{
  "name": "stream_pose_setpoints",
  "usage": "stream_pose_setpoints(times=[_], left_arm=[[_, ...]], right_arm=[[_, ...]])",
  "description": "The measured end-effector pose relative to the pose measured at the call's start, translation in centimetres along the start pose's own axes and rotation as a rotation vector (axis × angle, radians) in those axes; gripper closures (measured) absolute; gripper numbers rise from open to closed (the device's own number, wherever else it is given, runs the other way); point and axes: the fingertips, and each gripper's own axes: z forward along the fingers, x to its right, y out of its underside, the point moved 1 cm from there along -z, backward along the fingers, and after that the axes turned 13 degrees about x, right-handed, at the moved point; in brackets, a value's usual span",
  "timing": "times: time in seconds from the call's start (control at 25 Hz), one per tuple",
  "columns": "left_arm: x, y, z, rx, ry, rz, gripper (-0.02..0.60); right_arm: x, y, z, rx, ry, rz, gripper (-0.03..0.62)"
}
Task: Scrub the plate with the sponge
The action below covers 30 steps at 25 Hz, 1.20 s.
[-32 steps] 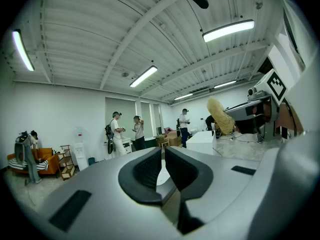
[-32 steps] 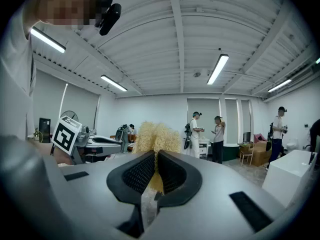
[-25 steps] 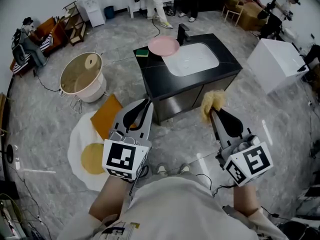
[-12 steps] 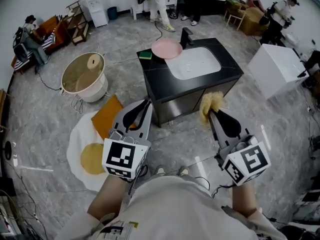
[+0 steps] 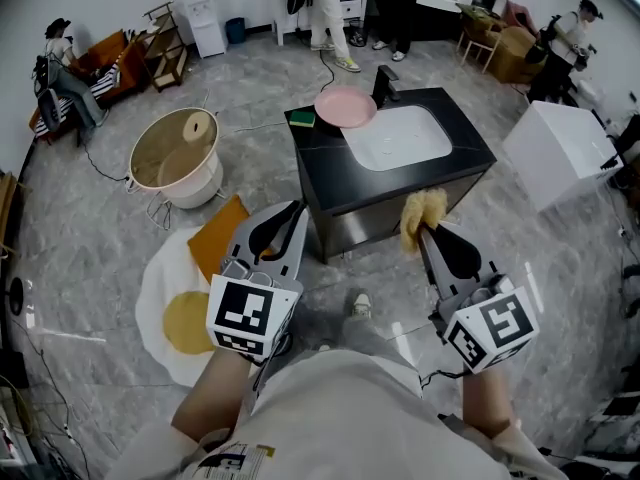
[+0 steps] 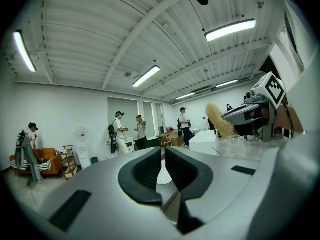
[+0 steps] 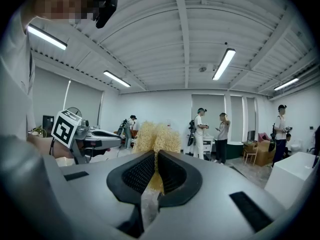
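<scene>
The black tabletop (image 5: 322, 173) with its white sink (image 5: 402, 136) now sits lower and nearer in the head view than a second ago, and a shoe (image 5: 361, 305) shows mid-step on the floor. The person appears to be walking up to it, so scrubbing is not yet under way.

Neither tool changes its hold during the approach. The right tool (image 5: 425, 230) is clenched on the yellow fibrous sponge (image 5: 424, 208), whose tuft sticks out past the jaw tips. The right gripper view shows the strands pinched between the pads. The left tool (image 5: 293, 211) is closed with nothing in it, only a thin slit showing between its pads in the left gripper view.

The pink plate (image 5: 345, 108) lies on the far edge of the tabletop, close to the far left corner. It sits between a green pad (image 5: 302, 118) at that corner and the black faucet (image 5: 386, 85).

The plate is at the far side, so reaching it probably means leaning across the tabletop or going round its left edge. On the floor to the left lie an egg-shaped rug (image 5: 170, 313), an orange cushion (image 5: 214, 230) and a round tub (image 5: 176, 154). Cables trail on the floor, and a white box (image 5: 556, 153) stands to the right. People stand well beyond the tabletop.
</scene>
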Motion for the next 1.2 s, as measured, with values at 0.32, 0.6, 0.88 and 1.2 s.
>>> stream_pose_setpoints(times=[0.32, 0.6, 0.88, 1.2], left_arm=[[-3.0, 2.8, 1.6, -0.013, -0.06, 0.004, 0.543], [-4.6, 5.3, 5.9, -0.06, -0.103, -0.045, 0.543], [-6.5, 8.1, 14.3, -0.092, -0.112, -0.068, 0.543], [-11.0, 12.2, 24.8, -0.187, -0.16, -0.103, 0.543]], right_arm=[[1.7, 2.8, 4.1, -0.006, -0.034, 0.008, 0.548], [5.8, 4.5, 8.3, -0.023, -0.075, 0.028, 0.548], [12.3, 6.9, 14.5, -0.059, -0.11, 0.048, 0.548], [20.5, 10.5, 23.1, -0.135, -0.169, 0.092, 0.548]])
